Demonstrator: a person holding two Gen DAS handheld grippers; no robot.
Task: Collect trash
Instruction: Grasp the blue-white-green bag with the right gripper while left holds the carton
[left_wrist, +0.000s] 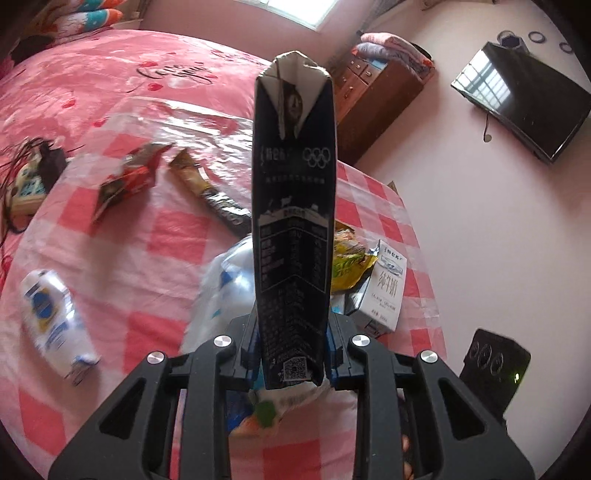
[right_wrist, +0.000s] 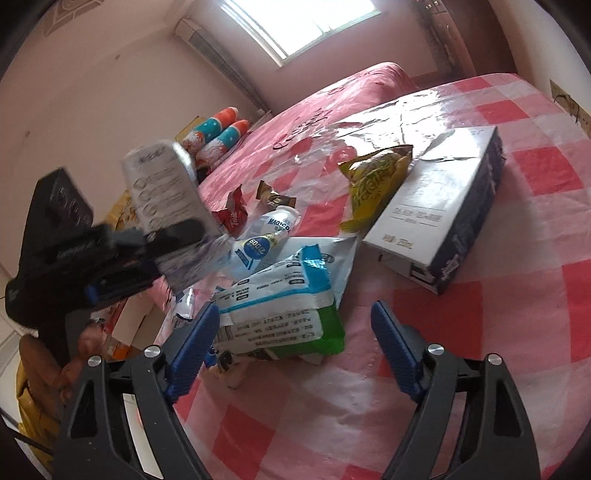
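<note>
Left wrist view: left tool (left_wrist: 293, 354) pinches a dark milk carton (left_wrist: 294, 206) upright above the checkered desk (left_wrist: 155, 236), wrappers scattered below. Right wrist view: right tool (right_wrist: 291, 345) spread wide, nothing between the fingers, over a green-white packet (right_wrist: 284, 314); white carton (right_wrist: 439, 210) lies flat beyond.

Pink bedspread (left_wrist: 110, 74); wall-mounted TV (left_wrist: 521, 99); wooden dresser (left_wrist: 373, 96) with folded blankets (left_wrist: 391, 46); window (right_wrist: 306, 26).
</note>
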